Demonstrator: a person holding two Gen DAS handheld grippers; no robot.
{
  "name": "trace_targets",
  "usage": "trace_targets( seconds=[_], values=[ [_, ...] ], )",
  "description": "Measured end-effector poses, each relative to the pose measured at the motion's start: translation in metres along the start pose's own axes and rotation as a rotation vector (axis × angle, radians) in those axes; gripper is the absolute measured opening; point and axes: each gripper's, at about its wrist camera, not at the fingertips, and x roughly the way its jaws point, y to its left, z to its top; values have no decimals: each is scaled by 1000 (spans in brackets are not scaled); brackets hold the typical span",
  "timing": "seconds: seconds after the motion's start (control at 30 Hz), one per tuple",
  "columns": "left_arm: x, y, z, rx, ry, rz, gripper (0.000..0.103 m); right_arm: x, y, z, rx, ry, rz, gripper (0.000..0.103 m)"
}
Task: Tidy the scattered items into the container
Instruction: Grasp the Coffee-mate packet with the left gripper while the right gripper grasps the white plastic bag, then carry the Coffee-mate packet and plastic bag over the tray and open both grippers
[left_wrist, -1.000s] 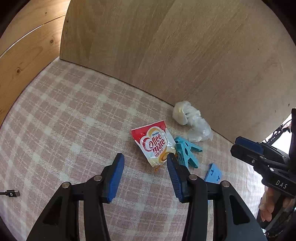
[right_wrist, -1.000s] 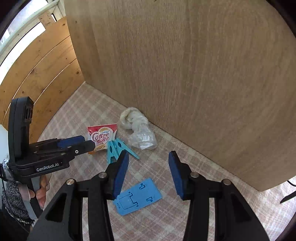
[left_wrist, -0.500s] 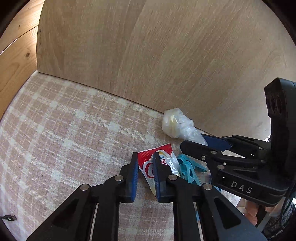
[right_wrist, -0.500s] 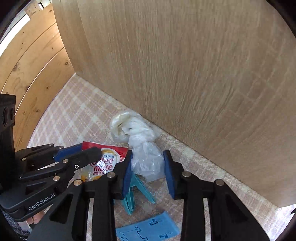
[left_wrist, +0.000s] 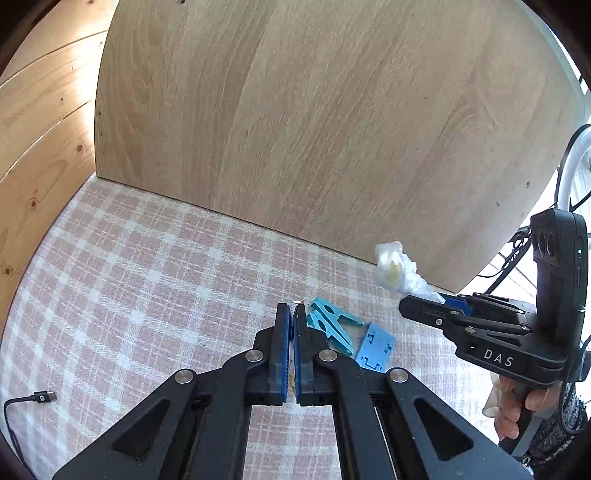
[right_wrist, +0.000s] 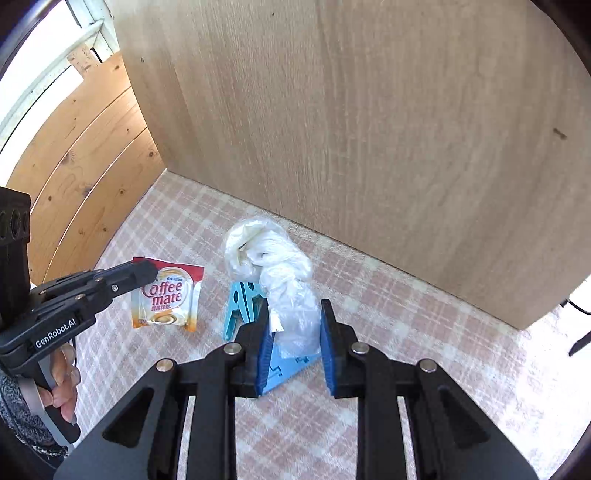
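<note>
Left gripper (left_wrist: 293, 314): pads pressed together on the top edge of the Coffee mate sachet (right_wrist: 168, 297); from its own camera only a sliver of red shows between the pads; the right wrist view shows the sachet hanging from the tips, lifted clear of the checked cloth (left_wrist: 147, 280).
Teal clothes pegs (left_wrist: 328, 325): on the cloth just right of the left tips, untouched.
Blue plastic card (left_wrist: 375, 350): flat, right of the pegs, below and behind the right gripper's tips.
Right gripper (right_wrist: 294, 325): jaws partly closed, clamped on the tail of the crumpled plastic bag (right_wrist: 269, 254); the bulk of the bag bunches ahead of the tips and looks raised.
Wooden panel (right_wrist: 369, 129): upright, beyond both claws.
Container: not in view in either camera; cannot tell where it stands.
Step in hand: both pick-ups look made, so carry-off comes next.
Next move calls for: firm grips, turning both claws toward the container, release over it; pegs and card are left to collect.
</note>
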Motion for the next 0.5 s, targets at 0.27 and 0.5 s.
trace_targets(
  seconds=[0.27,0.5],
  values=[
    [-49,-83,-30,175,-10,-69,1,-114,-48,-68,116,-79,-61,22],
    [-54,-202,-22,395,11,-234,1,-225,-110,-169,287,-168,-172,22]
  ],
)
